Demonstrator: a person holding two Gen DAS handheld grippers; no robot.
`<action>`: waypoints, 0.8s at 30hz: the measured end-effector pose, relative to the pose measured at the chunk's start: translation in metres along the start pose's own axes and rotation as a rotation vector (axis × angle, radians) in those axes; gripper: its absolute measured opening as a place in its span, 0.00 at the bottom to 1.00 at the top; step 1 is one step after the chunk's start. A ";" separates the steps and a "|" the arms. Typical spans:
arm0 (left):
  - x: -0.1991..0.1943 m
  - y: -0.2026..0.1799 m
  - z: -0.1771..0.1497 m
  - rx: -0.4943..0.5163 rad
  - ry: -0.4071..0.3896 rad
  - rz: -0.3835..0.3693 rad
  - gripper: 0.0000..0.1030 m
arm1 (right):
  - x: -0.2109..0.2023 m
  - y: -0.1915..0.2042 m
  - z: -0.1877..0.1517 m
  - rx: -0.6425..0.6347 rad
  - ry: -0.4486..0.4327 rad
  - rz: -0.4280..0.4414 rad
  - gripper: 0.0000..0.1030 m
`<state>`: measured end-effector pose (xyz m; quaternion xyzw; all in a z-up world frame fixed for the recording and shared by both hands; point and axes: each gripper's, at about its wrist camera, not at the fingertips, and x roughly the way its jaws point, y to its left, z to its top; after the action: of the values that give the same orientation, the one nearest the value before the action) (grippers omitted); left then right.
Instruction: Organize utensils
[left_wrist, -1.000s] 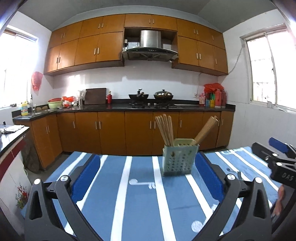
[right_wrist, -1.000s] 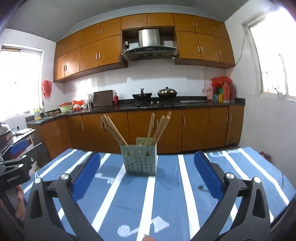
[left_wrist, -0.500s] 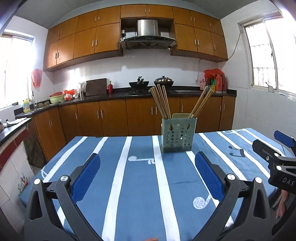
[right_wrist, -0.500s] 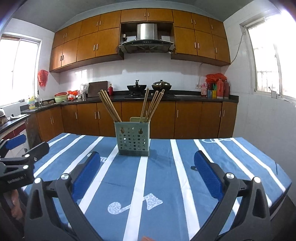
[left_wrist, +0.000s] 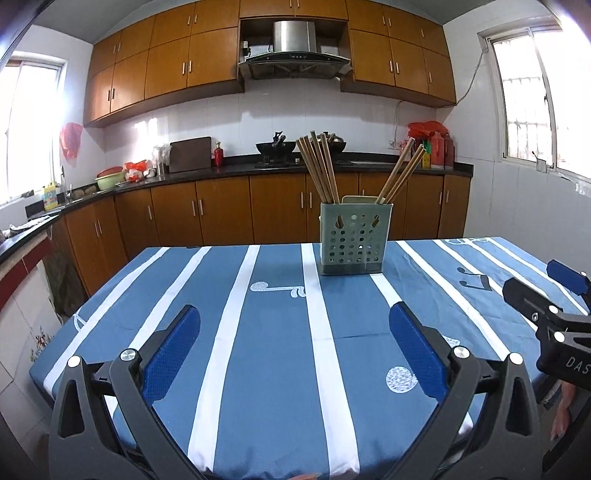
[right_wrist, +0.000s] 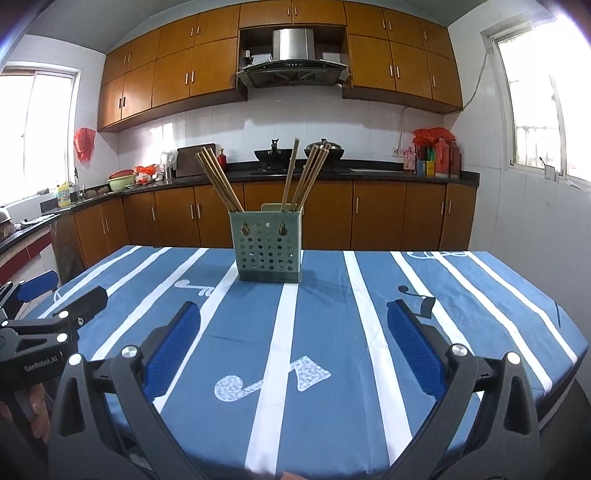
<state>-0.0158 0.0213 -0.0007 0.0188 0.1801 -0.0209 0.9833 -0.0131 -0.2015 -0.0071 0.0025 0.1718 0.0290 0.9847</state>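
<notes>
- Left hand-held gripper (left_wrist: 295, 350) and right hand-held gripper (right_wrist: 293, 349): jaws wide apart, empty.
- Perforated grey-green plastic utensil caddy (left_wrist: 354, 239) holding brown wooden chopsticks (left_wrist: 319, 170): 12 o'clock on blue striped counter (left_wrist: 258, 350).
- Risk: clumsy approach tips the light caddy, spilling chopsticks.

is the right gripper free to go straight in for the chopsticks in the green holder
Probably yes. The right gripper is open and empty, and only bare striped tablecloth lies between it and the green holder. The chopsticks stand well above the rim, and the left gripper sits off to the side.
</notes>
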 end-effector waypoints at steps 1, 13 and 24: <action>0.000 0.000 0.000 -0.001 0.000 -0.001 0.98 | 0.001 0.000 -0.001 0.001 0.004 -0.001 0.96; 0.003 -0.001 -0.003 -0.007 0.018 -0.016 0.98 | 0.004 -0.003 -0.004 0.011 0.021 -0.004 0.96; 0.004 -0.003 -0.005 -0.003 0.026 -0.024 0.98 | 0.009 -0.005 -0.006 0.023 0.033 0.000 0.96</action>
<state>-0.0137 0.0181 -0.0069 0.0153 0.1930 -0.0320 0.9805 -0.0065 -0.2059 -0.0158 0.0136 0.1886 0.0272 0.9816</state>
